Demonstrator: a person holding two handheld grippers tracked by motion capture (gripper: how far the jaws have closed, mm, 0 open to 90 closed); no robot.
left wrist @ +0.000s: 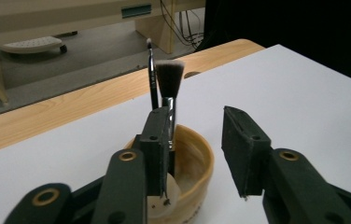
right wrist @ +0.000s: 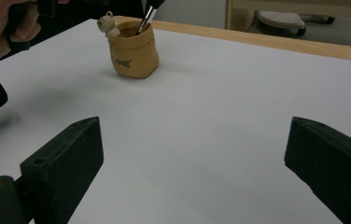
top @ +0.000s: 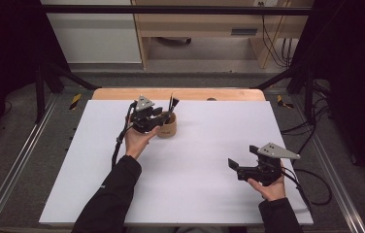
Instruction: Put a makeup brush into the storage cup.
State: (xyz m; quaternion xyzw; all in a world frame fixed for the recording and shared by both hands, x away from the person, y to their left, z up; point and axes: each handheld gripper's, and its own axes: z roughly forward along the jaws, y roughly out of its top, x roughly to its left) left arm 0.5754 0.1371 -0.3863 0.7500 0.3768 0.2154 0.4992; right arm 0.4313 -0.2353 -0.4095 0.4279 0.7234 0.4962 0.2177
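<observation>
L gripper at the pot — jaws apart, holding nothing.

The brushes stand near upright in the pot, handles down, just ahead of the L jaws; one jaw sits at the pot's rim, the other off to its side. R gripper is well apart from the pot, jaws wide, nothing held — so L is nearer. R gripper view shows a small bear figure on the pot's rim; L gripper view shows the brush heads.

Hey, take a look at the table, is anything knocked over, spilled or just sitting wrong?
Nothing stands out. The tan holder stands upright on the white table, with the flat-topped brush and a thinner brush standing in it. The left gripper is open just over the holder; the right gripper is open, apart from it.
</observation>
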